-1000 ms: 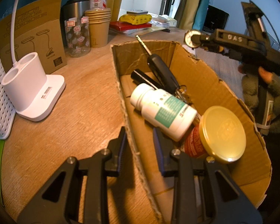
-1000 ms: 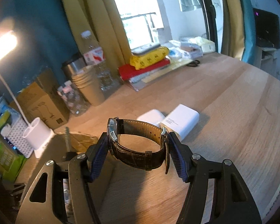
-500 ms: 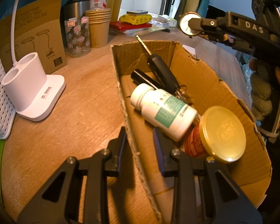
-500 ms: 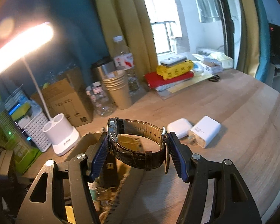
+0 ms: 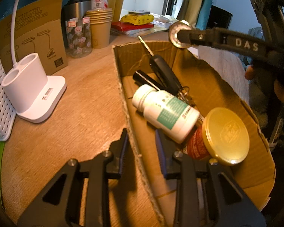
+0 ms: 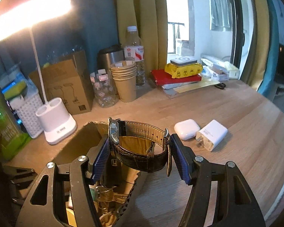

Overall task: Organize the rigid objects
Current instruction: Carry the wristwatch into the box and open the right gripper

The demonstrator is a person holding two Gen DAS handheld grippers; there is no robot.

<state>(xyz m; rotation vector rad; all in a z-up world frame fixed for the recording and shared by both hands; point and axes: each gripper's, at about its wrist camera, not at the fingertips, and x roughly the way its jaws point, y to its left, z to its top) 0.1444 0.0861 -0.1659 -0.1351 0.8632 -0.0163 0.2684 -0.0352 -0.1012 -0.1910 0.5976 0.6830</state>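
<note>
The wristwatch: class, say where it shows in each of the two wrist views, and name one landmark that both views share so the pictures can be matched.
Left wrist view: the wristwatch is at upper right, above the cardboard box's far corner, at the tip of the right gripper.
Right wrist view: the watch is at centre, clamped between the blue pads, over the box's rim.
Shared landmark: the white lamp base, beside the box.

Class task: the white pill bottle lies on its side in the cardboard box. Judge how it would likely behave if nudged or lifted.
The white pill bottle lies on its round side, so a nudge would probably roll it. Its smooth plastic looks rigid but possibly slippery between pads. It leans on the gold-lidded jar, so lifting it might shift that jar.
</note>
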